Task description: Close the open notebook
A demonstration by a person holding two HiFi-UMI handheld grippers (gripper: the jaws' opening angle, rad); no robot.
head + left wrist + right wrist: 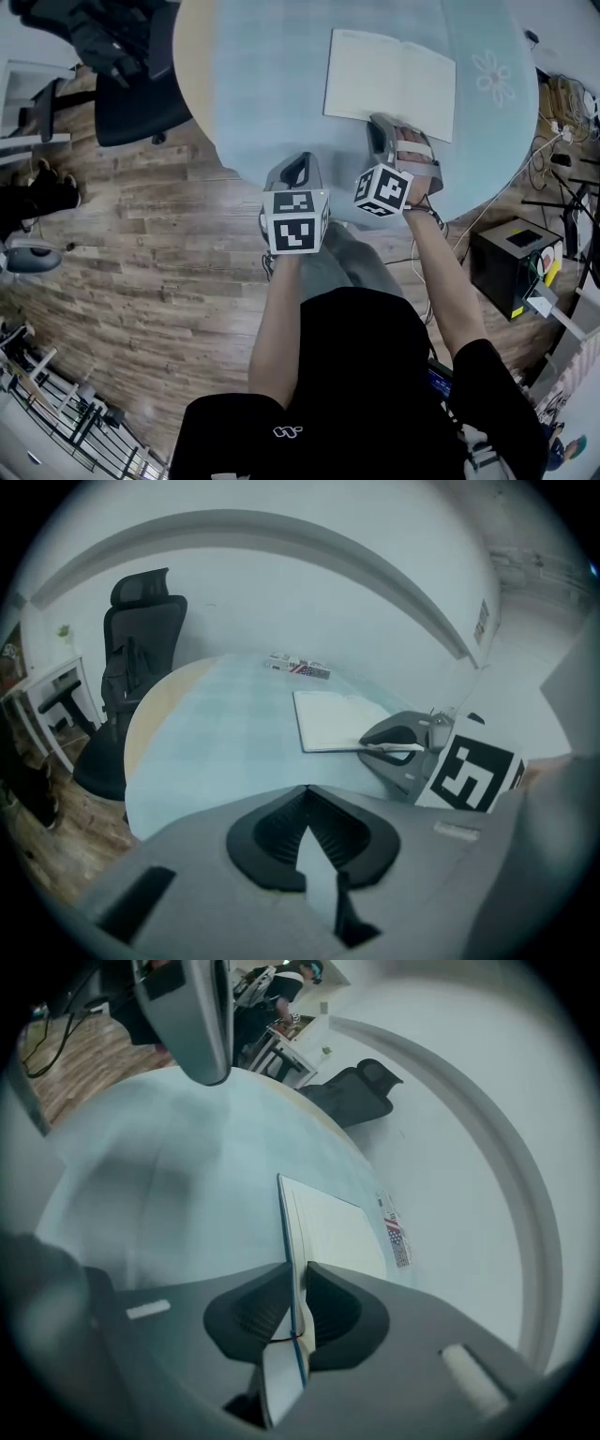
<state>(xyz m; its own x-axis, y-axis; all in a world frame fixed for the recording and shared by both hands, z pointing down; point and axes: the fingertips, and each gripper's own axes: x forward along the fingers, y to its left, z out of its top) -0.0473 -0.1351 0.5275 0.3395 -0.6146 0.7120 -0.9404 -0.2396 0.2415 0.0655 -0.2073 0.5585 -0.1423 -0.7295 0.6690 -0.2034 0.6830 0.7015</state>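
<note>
An open notebook [389,82] with blank cream pages lies flat on the round pale-blue table [262,84]. My right gripper [389,127] is at the notebook's near edge, shut on it. In the right gripper view the blue-edged cover and pages [328,1227] stand pinched between the pads of the right gripper [298,1274]. The left gripper view shows the notebook [337,722] with the right gripper [398,747] clamped on its near corner. My left gripper [298,169] hovers at the table's near rim, left of the notebook, and holds nothing. Its jaws [307,789] meet at the tips.
A black office chair [131,84] stands at the table's left side. A small printed card [298,666] lies on the table's far part. On the wooden floor to the right are a black box [511,262] and cables [562,122].
</note>
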